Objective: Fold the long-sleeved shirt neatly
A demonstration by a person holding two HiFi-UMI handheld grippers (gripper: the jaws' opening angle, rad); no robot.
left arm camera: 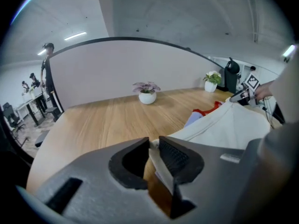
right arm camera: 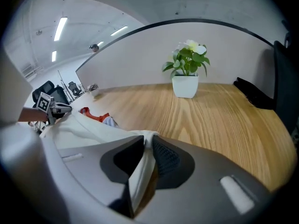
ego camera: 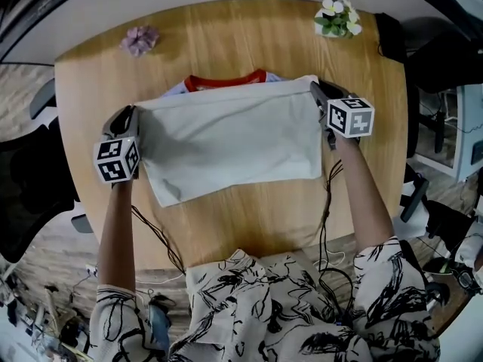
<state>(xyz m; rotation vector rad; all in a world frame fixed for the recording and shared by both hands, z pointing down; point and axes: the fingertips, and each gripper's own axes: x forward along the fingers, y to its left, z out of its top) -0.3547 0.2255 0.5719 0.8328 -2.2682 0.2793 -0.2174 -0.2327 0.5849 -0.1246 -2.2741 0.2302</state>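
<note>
My left tongs (ego camera: 129,115) are clamped on the left corner of the shirt (ego camera: 234,138), right at its folded edge. The left gripper view shows a thin lip of white cloth pinched between the pads and nothing else. From that corner the fold line runs straight across to my right tongs, taut and level. I take that as the reason for gripping both ends at once: the doubled layer should land square rather than skewed. Just beyond the line between the two tongs the red collar (ego camera: 226,81) peeks out, so the folded layer stops short of the neckline. On my side of the tongs the cloth lies flat on the table (ego camera: 226,232), its near edge slanting a little. My right tongs (ego camera: 317,89) are likewise closed on the right corner, with cloth between the pads. I judge this fold close to laid — letting go of both corners looks like the next move.
</note>
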